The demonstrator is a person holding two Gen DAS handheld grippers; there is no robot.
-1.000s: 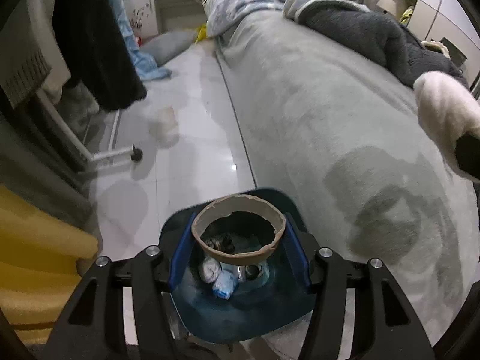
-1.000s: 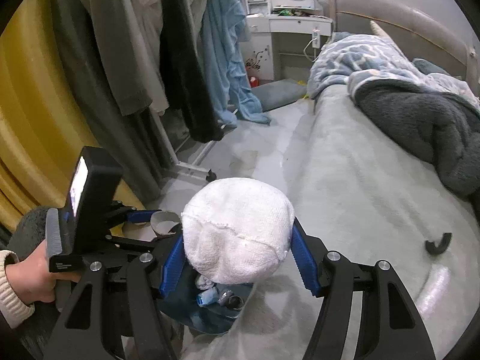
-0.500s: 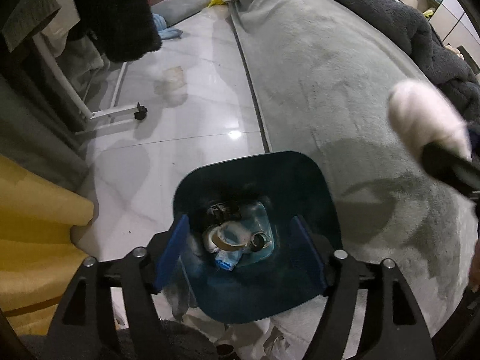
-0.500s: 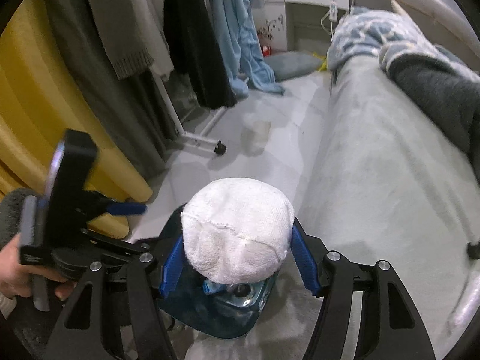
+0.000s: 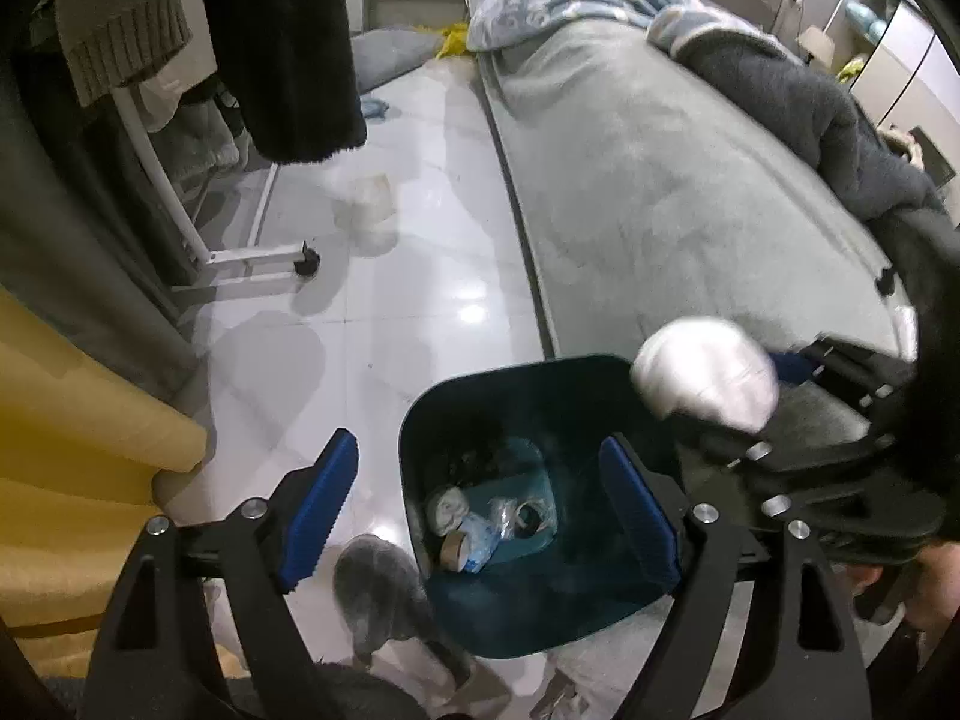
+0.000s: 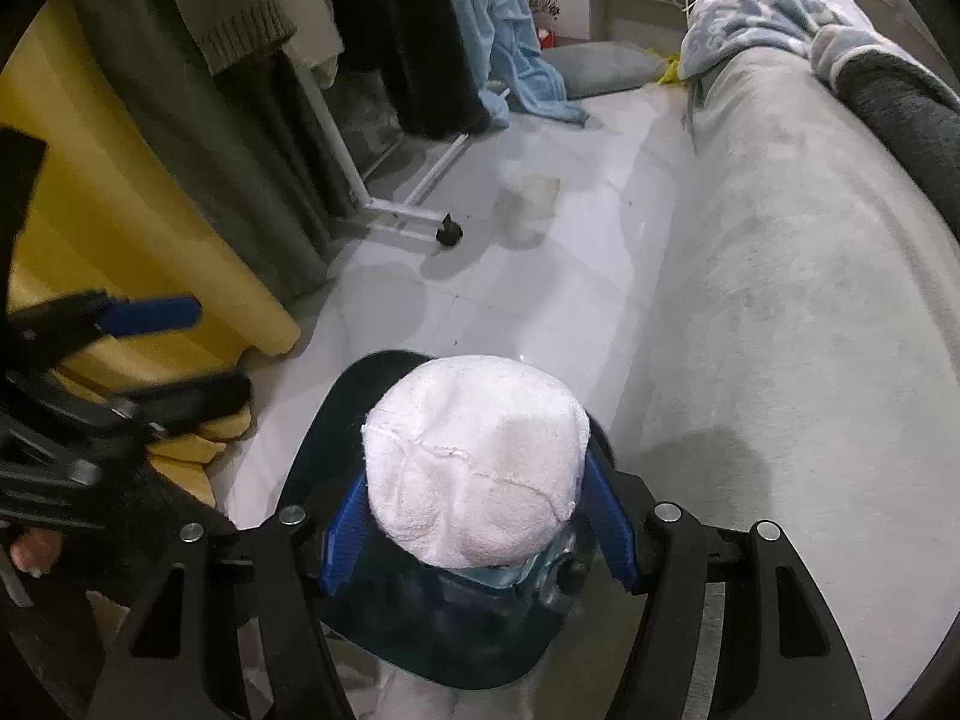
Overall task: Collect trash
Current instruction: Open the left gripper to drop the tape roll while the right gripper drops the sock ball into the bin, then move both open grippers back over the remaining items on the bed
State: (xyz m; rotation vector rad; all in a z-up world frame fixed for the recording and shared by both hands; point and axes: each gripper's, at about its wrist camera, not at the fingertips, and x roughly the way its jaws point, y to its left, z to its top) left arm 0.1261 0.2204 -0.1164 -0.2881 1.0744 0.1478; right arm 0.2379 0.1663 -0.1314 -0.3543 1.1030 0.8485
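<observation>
The trash bin (image 5: 420, 450) is standing on the floor (image 5: 390, 300) just beside the bed's (image 5: 660, 210) edge, with small litter (image 5: 480, 525) lying in its bottom. The left gripper (image 5: 480, 504) is hanging over the bin, one finger reaching outside its left wall and the other over its inside. The right gripper (image 6: 474, 531) is holding a cloth bundle (image 6: 474, 462) above the bin's rim. A clothes rack (image 5: 240, 252) is standing to the left, across the floor from the bed.
</observation>
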